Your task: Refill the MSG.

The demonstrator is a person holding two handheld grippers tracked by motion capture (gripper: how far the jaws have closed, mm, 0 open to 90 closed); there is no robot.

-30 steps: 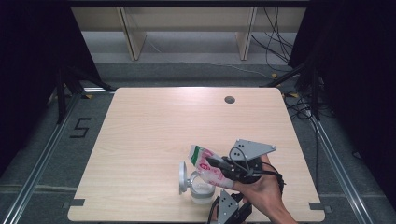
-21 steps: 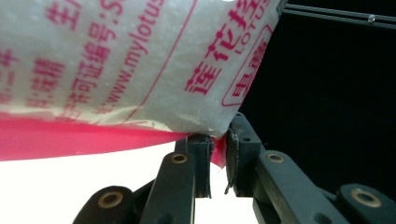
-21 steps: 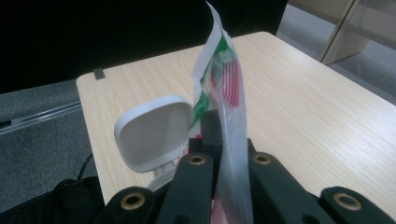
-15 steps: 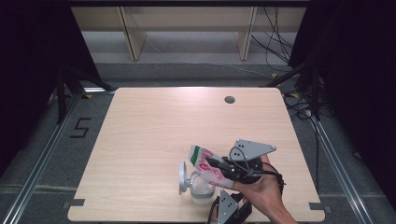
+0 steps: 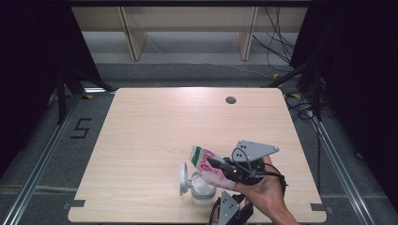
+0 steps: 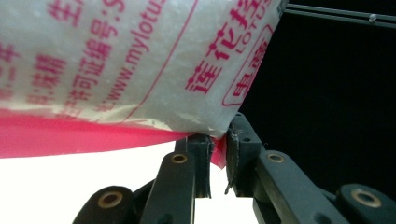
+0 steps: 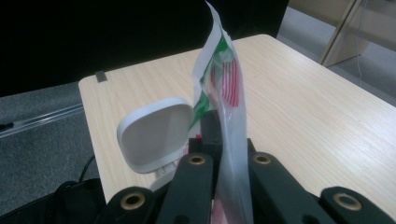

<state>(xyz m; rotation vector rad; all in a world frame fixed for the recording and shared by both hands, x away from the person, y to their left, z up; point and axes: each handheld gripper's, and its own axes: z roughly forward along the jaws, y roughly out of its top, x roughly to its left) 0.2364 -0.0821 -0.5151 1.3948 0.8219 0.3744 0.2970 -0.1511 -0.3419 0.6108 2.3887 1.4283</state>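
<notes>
Both grippers, left (image 6: 217, 154) and right (image 5: 220, 166), clamp the white-and-pink printed plastic bag (image 5: 206, 166), which half hides the clear flip-lid jar (image 5: 199, 187).

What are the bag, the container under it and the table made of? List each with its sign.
Bag: thin glossy plastic film, by its translucent, creased skin and printed red lettering; white grains show through.
Container: clear, probably rigid plastic, with a smooth matte white flip lid that looks moulded.
Table: pale wood-grain top, likely laminate, judging by its even matte surface.
</notes>
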